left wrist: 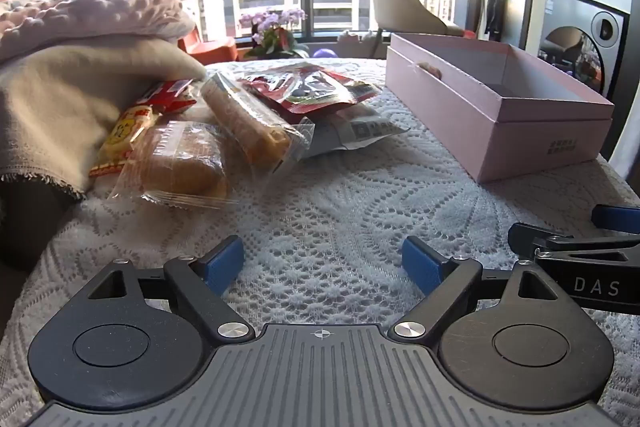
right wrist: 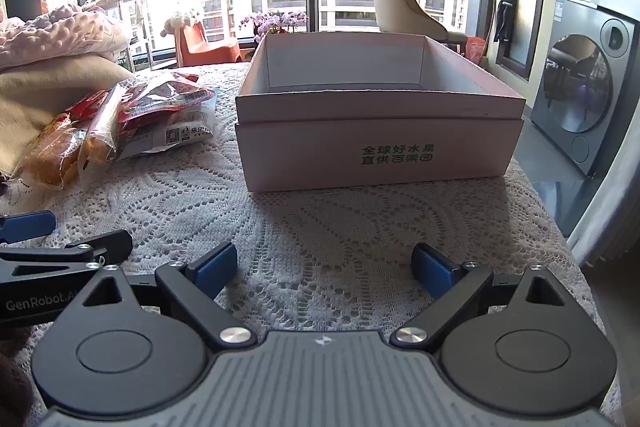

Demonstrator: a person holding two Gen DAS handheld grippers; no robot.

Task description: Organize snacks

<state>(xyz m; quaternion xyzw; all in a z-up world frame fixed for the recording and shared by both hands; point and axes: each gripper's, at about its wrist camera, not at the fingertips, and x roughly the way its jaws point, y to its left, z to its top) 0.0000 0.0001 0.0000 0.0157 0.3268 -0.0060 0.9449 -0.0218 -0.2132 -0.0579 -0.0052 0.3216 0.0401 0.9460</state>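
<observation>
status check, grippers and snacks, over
Left hand-held gripper open, empty. Right hand-held gripper open, empty. Snacks piled on the tablecloth, none visible in the pink box. Nothing between grippers and pile.

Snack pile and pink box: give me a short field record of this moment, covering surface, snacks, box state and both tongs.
surface: table under a white lace tablecloth
snacks: pile of wrapped snacks at table left, red packet on top, clear-wrapped cake nearest
box: pink cardboard box, open, nothing visible inside
snacks in box: none seen
left tongs: open, holding nothing, above the cloth
right tongs: open, holding nothing, facing the box
beside pile: folded blankets
</observation>
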